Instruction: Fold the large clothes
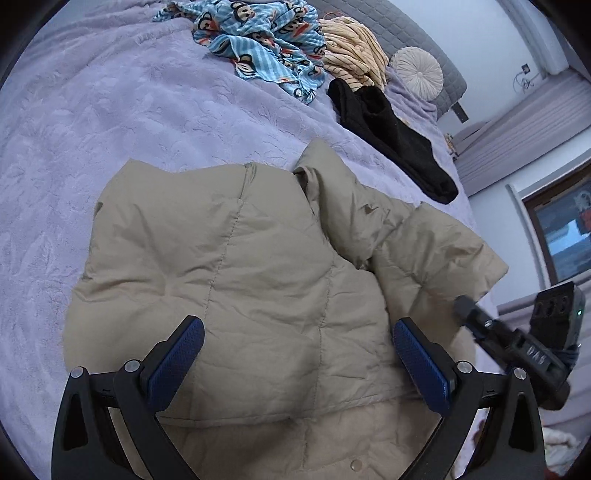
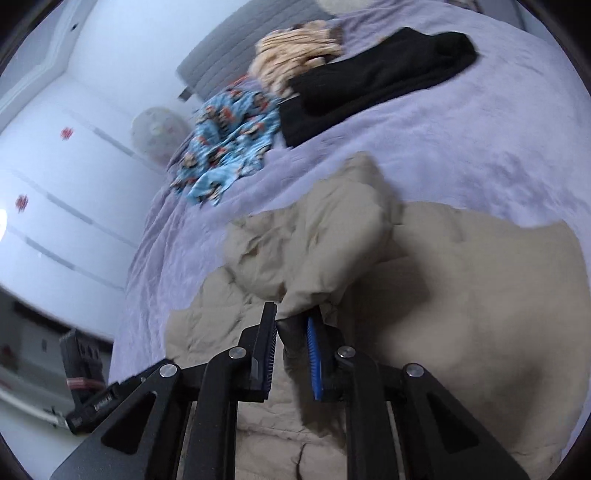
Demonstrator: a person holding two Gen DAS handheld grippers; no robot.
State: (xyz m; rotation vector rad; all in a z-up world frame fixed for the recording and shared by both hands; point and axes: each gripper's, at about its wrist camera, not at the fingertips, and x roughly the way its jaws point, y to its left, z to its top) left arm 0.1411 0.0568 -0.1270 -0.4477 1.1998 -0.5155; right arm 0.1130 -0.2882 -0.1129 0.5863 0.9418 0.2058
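Observation:
A beige puffer jacket (image 1: 258,273) lies on the lilac bed cover (image 1: 92,147), one sleeve folded across its body. My left gripper (image 1: 297,334) hovers open over the jacket's lower body, holding nothing. My right gripper (image 2: 291,332) is shut on the jacket's sleeve (image 2: 317,251), whose dark cuff sits between the blue pads, lifting it over the jacket's body (image 2: 461,314). The right gripper also shows in the left wrist view (image 1: 465,306) at the jacket's right edge.
A blue monkey-print garment (image 1: 258,40), a striped yellow garment (image 1: 351,51) and a black garment (image 1: 391,136) lie at the bed's far side. A round cushion (image 1: 417,72) rests by the grey headboard (image 1: 406,29). The bed edge runs to the right.

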